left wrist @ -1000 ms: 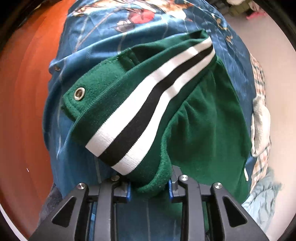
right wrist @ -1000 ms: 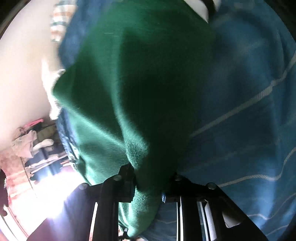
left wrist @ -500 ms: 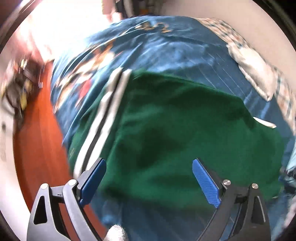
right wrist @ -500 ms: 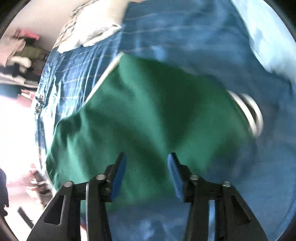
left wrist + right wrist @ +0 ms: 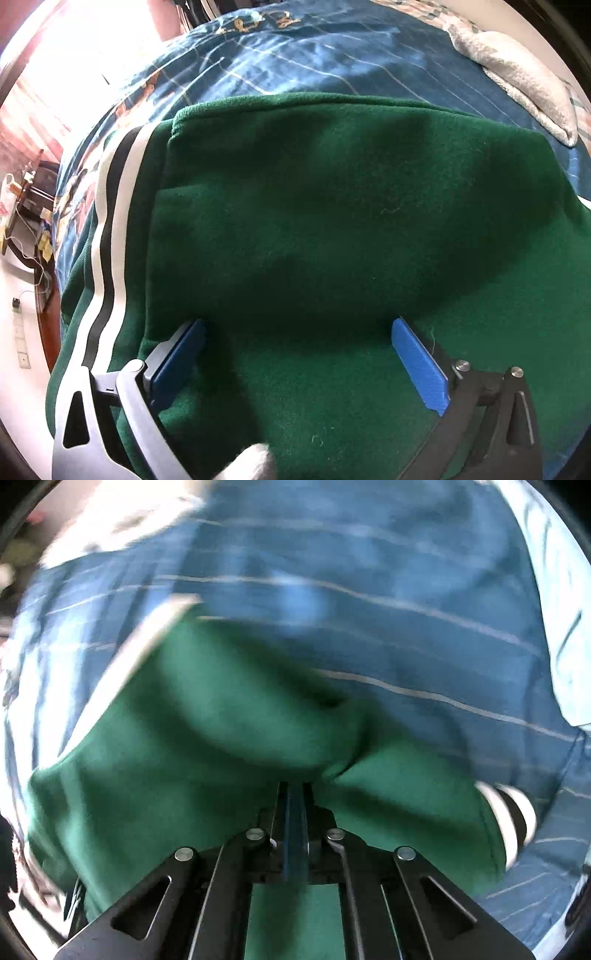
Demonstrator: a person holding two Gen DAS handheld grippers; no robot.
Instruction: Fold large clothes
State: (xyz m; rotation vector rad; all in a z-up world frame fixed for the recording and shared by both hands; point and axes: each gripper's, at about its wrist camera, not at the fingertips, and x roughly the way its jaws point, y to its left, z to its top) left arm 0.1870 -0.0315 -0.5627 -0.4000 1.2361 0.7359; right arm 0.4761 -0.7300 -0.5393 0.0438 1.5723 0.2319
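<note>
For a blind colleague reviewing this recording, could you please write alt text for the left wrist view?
A folded dark green garment lies on a bed with a blue patterned bedspread, with the left gripper above it, jaws opening wide and nothing between them. A white and black striped band runs along the garment's left edge, and a white fluffy towel lies at the upper right.

Garment (image 5: 332,229) folded flat on bedspread (image 5: 314,62); striped band (image 5: 110,229) at left edge; towel (image 5: 517,74) behind, right.
</note>
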